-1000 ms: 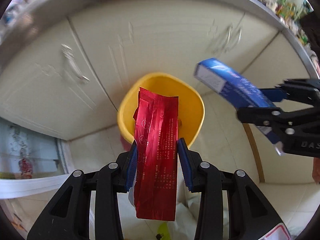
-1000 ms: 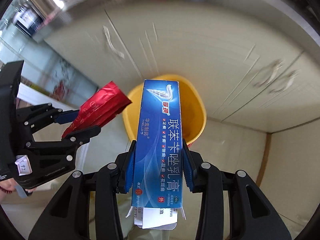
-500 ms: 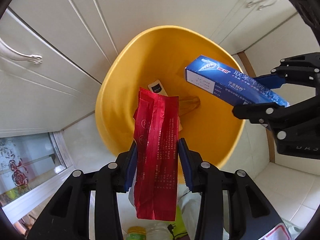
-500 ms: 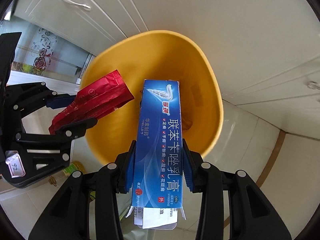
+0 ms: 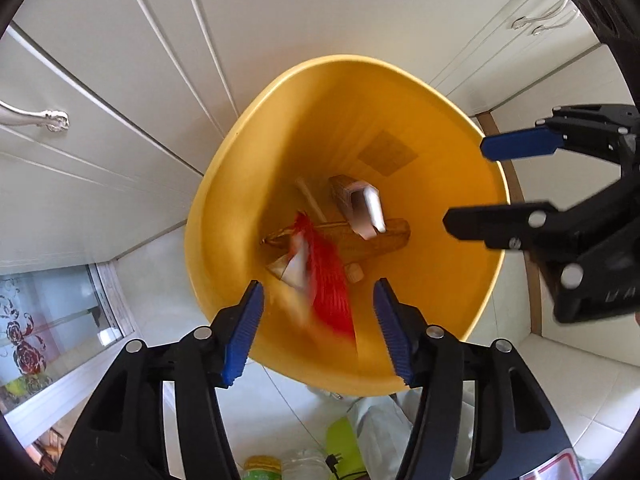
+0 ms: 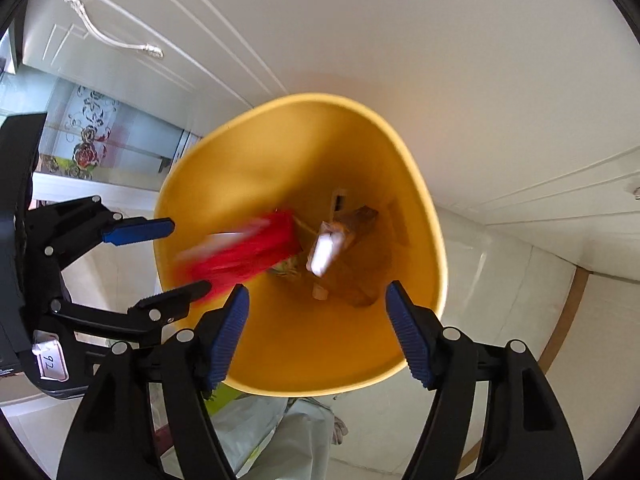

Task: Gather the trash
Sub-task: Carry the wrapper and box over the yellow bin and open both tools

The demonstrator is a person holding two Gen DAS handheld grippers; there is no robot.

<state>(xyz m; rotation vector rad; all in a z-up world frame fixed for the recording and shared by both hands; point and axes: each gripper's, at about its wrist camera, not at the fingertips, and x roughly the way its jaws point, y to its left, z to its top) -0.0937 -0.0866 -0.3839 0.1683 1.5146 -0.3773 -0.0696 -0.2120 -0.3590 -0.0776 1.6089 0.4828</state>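
While both point down over the yellow bin (image 5: 248,148), left gripper (image 5: 318,328) and right gripper (image 6: 318,334) have just spread wide, empty.

A white tag (image 6: 50,365) on the left gripper (image 6: 182,258) reads "92"; no other text is legible.

Red packet (image 5: 328,280) motion-blurred (print unreadable), seemingly inside the bin (image 5: 440,128).

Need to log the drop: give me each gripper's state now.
Left gripper: open, jaws just opened, red packet falling free into the yellow bin.
Right gripper: open, jaws just opened, holding nothing.
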